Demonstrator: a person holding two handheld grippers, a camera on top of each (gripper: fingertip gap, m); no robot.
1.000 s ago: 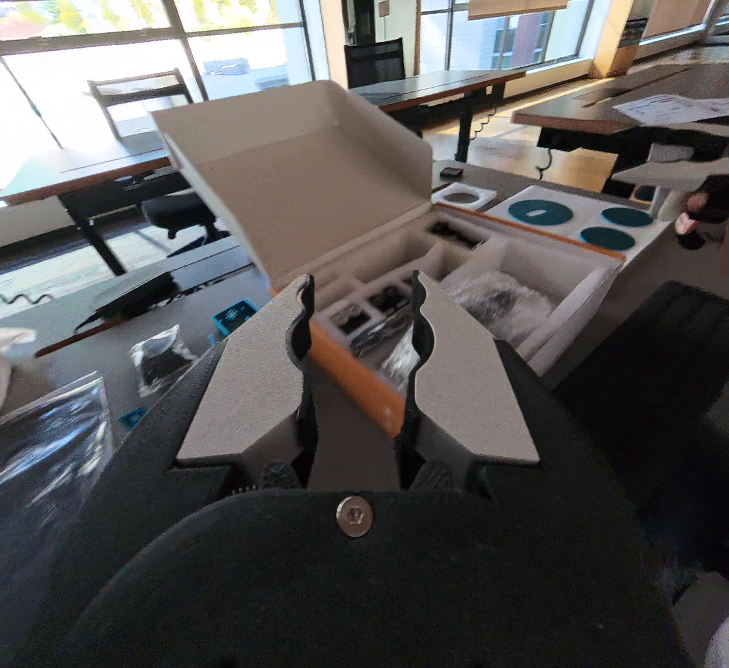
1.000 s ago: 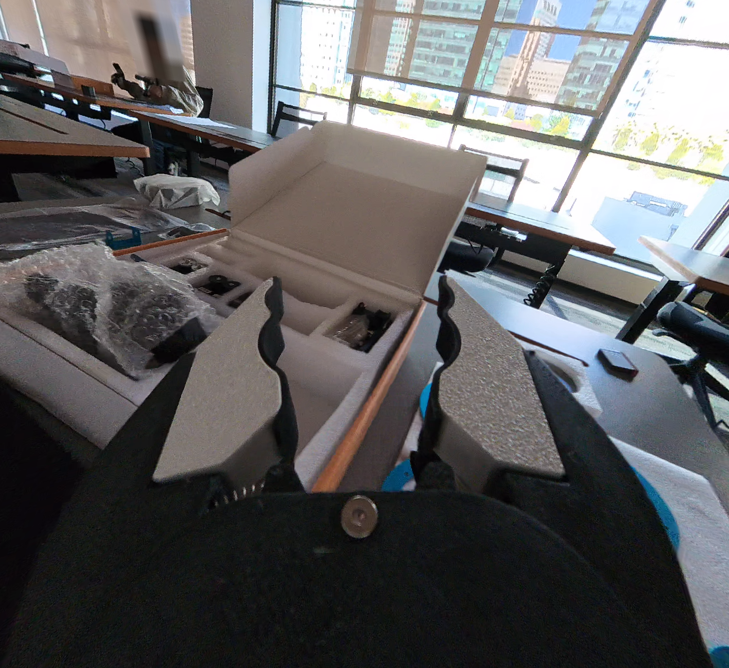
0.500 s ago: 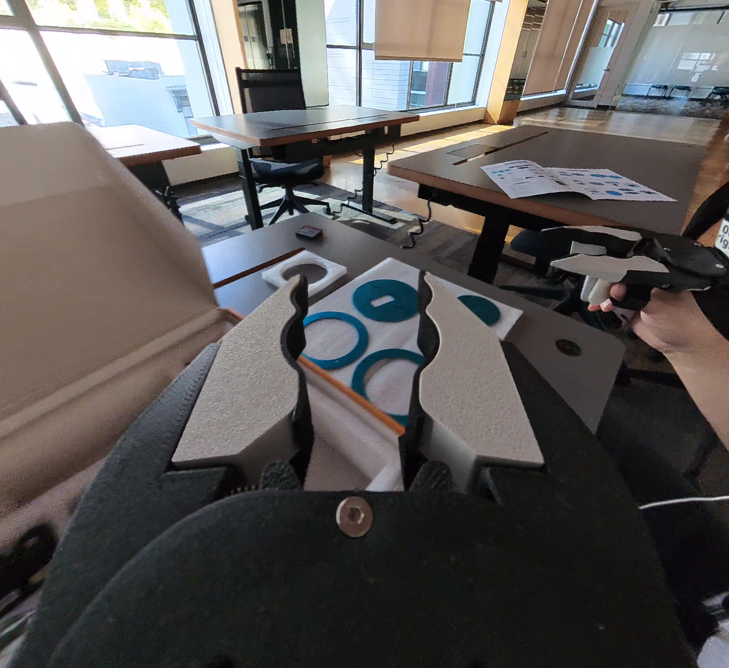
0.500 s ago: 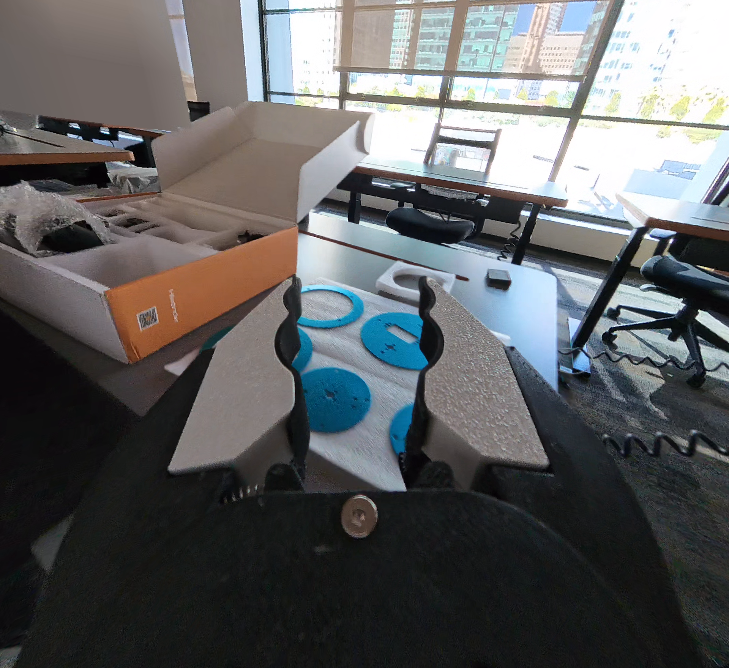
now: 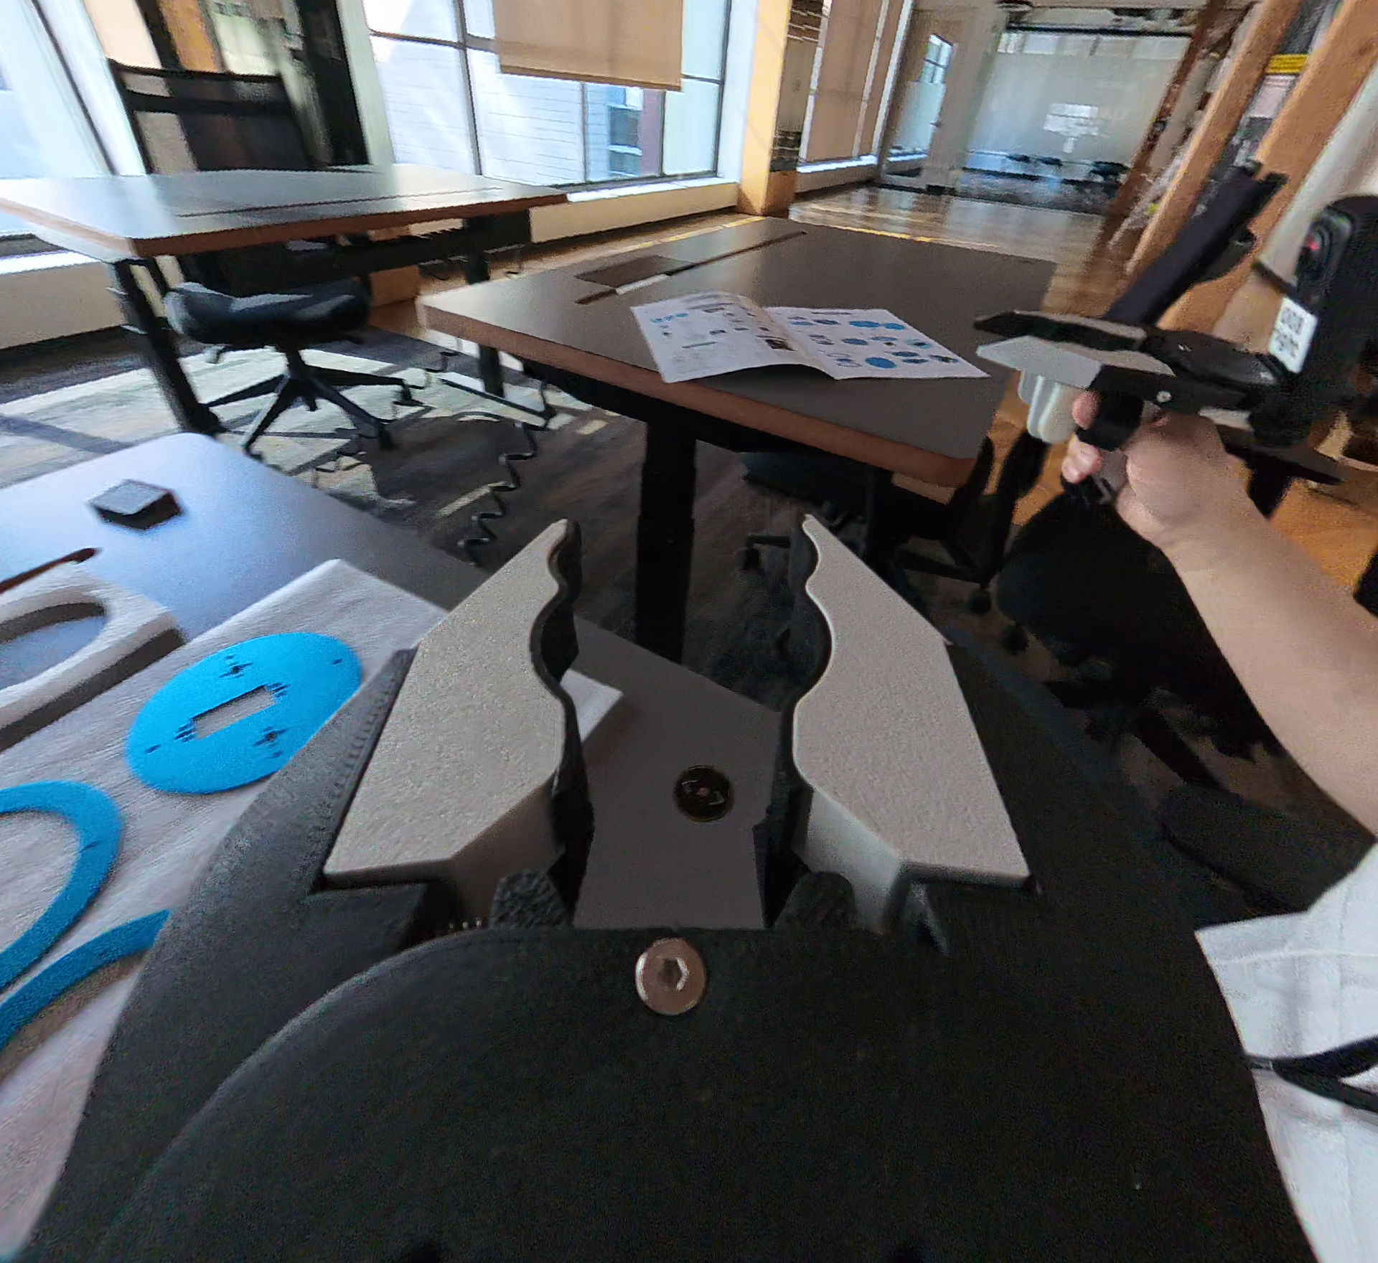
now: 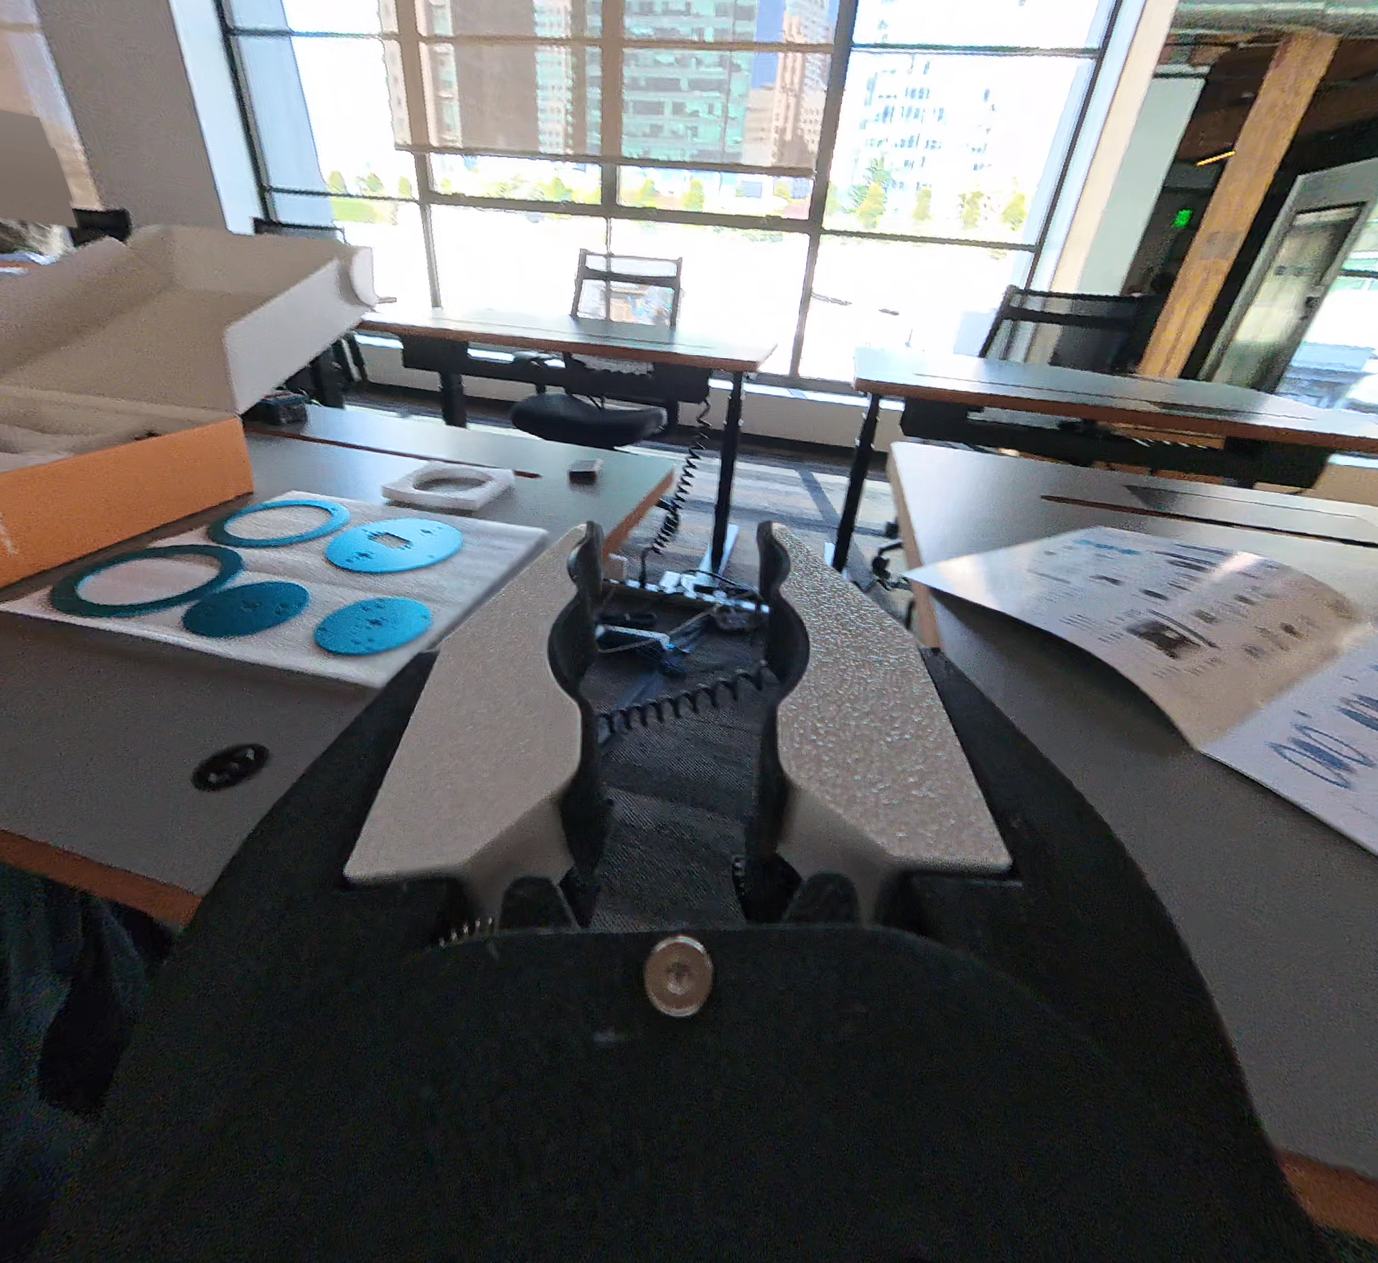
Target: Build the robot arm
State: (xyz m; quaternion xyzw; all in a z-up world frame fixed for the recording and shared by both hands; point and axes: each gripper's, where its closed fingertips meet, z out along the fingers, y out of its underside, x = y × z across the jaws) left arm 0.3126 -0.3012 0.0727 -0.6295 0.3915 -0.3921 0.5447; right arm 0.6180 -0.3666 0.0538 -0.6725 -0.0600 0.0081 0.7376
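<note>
My left gripper point(image 5: 682, 541) is open and empty, over the right corner of the near grey table point(image 5: 656, 720). A white foam sheet point(image 5: 313, 601) to its left carries blue discs point(image 5: 242, 711) and rings. My right gripper point(image 6: 675, 541) is open and empty, held over the gap between two tables. It also shows in the left wrist view point(image 5: 1059, 347), held in a hand. The foam sheet point(image 6: 485, 541) with blue discs point(image 6: 394, 545) lies to its left. An open printed booklet point(image 6: 1193, 623) lies on the table to its right; it also shows in the left wrist view point(image 5: 790, 332).
An open white and orange box point(image 6: 127, 482) stands at the left. A white foam square with a round hole point(image 6: 447, 485) and a small black block point(image 6: 585, 468) lie behind the sheet. A power strip with cables point(image 6: 686, 593) lies on the floor. Desks and chairs stand by the windows. The tips of one gripper are about 30 cm away from the tips of the other.
Both grippers have swung right, away from the open box. The left now points past the table corner, the right at the gap between tables. Both stay open and empty.
</note>
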